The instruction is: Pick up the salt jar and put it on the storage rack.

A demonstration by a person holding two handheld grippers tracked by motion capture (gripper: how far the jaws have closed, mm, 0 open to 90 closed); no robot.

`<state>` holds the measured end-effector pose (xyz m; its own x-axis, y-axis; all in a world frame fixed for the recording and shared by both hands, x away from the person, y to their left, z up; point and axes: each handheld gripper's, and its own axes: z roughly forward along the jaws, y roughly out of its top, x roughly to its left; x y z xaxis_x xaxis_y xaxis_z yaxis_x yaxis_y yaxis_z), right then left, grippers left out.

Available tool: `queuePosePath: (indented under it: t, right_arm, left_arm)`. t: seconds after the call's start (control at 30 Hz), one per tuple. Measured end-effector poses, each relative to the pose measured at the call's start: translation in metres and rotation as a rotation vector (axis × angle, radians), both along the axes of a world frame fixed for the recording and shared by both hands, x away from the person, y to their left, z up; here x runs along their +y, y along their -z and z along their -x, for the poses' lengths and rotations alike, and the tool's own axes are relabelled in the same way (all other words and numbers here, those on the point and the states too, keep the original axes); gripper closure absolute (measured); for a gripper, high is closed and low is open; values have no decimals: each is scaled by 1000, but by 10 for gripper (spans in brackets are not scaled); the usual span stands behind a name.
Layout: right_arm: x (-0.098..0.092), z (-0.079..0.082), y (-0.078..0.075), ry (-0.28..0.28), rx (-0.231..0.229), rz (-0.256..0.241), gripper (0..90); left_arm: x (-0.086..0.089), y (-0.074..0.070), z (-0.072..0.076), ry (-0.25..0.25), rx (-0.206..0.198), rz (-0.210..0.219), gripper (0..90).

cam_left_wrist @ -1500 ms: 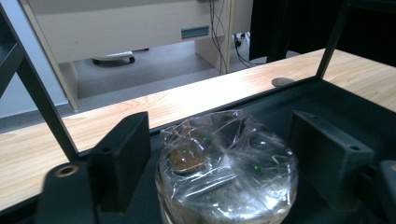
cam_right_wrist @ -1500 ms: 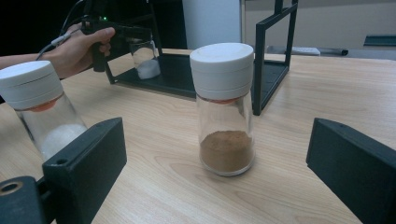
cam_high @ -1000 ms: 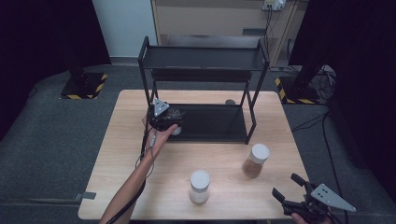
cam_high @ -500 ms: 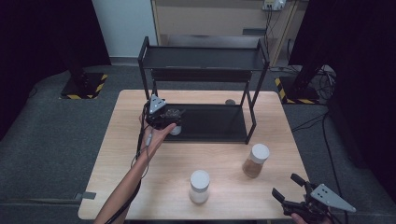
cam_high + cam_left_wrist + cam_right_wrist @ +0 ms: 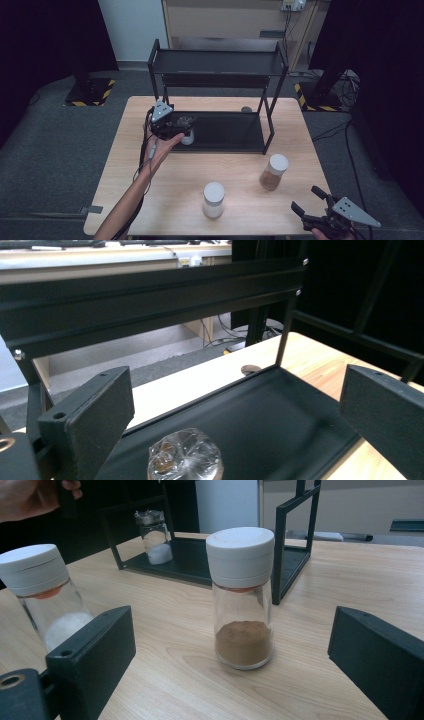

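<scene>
The left tool (image 5: 187, 121) is wide open over the small jar (image 5: 185, 463) on the rack's (image 5: 225, 132) bottom shelf, and the right tool (image 5: 310, 201) waits wide open near the brown jar (image 5: 242, 597) on the bench (image 5: 165, 175).

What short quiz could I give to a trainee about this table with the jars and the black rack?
1. True or false: the left tool stands open above a small shaker on the rack's lower shelf.
2. What colour is the powder in the jar that stands between the jaws of the right tool?
3. How many white-capped jars stand on the bare table? A one, B two, C three.

Key: 1 true; 2 brown; 3 B.
</scene>
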<state>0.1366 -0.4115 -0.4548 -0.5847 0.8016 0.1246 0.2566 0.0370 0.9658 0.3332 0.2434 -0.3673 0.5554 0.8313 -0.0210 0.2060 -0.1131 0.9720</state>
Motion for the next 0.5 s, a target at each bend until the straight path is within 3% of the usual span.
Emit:
queuePosePath:
  t: [0.33,0.5]
  right_arm:
    - [0,0,0,2,1,1,52]
    - [1,1,0,2,0,-1,51]
  left_arm:
    - [15,-16,29,34,-37,32,3]
    - [22,-23,45,51,-55,5,1]
